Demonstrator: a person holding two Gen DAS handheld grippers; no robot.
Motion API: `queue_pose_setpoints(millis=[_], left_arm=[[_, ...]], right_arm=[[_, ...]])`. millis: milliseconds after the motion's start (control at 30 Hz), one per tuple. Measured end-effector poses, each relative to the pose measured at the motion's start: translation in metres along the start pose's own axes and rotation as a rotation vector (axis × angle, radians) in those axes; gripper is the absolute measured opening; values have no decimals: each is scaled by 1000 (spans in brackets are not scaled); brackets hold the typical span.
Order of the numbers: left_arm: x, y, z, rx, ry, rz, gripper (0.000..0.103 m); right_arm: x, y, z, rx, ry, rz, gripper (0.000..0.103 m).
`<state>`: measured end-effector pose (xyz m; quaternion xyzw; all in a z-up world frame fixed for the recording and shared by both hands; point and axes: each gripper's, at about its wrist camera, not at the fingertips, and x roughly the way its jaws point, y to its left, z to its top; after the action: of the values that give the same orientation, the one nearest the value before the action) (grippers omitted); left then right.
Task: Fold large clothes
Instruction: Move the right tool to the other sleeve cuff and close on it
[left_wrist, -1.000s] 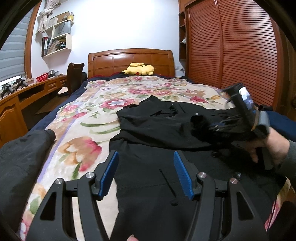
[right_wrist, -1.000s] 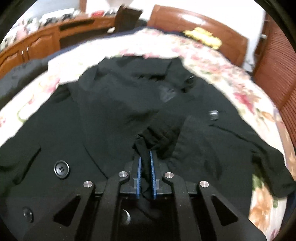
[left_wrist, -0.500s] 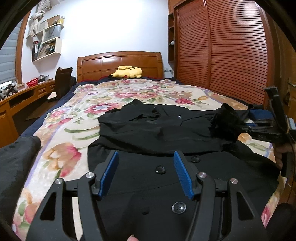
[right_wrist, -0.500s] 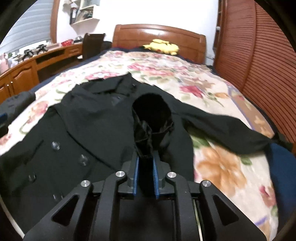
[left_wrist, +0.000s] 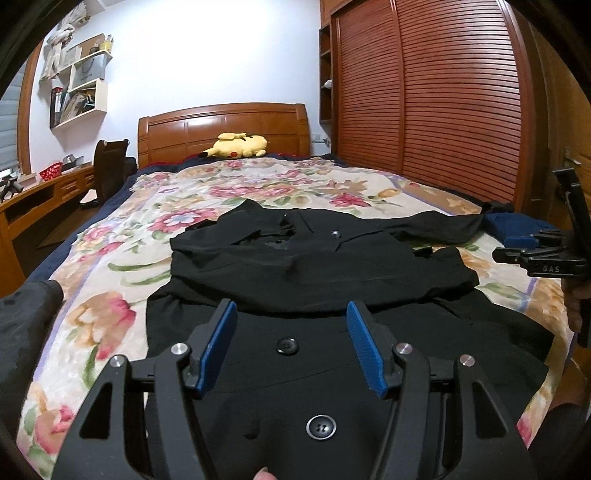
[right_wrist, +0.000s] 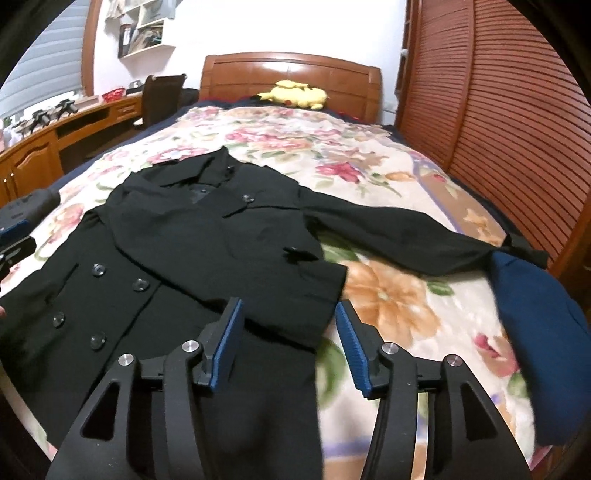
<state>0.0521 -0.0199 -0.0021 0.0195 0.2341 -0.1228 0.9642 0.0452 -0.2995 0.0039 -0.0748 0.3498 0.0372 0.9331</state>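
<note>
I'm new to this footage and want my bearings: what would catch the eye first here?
A black coat lies spread on the floral bedspread, one sleeve stretched toward the slatted wardrobe doors. A yellow plush toy sits by the wooden headboard. Both grippers hang over the coat's near part holding nothing: the left gripper open, the right gripper opening.

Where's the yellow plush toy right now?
The yellow plush toy lies at the far end of the bed, against the wooden headboard, centred in both wrist views, well beyond the black coat.
</note>
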Motion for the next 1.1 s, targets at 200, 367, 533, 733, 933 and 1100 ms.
queue_pose_setpoints(millis=[200, 367, 533, 733, 933, 1100], left_arm=[[8, -14, 2, 19, 7, -12, 61], [12, -23, 4, 32, 7, -31, 61], [19, -34, 7, 42, 14, -52, 61], [29, -46, 6, 40, 55, -87, 61], [35, -52, 4, 65, 72, -89, 61], [42, -53, 2, 69, 95, -79, 61]], right_arm=[[0, -18, -2, 28, -7, -8, 54], [5, -39, 0, 39, -9, -17, 63], [14, -71, 3, 58, 14, -40, 65], [17, -127, 17, 119, 8, -90, 65], [25, -195, 36, 186, 7, -187, 65], [38, -249, 52, 250, 26, -281, 65]])
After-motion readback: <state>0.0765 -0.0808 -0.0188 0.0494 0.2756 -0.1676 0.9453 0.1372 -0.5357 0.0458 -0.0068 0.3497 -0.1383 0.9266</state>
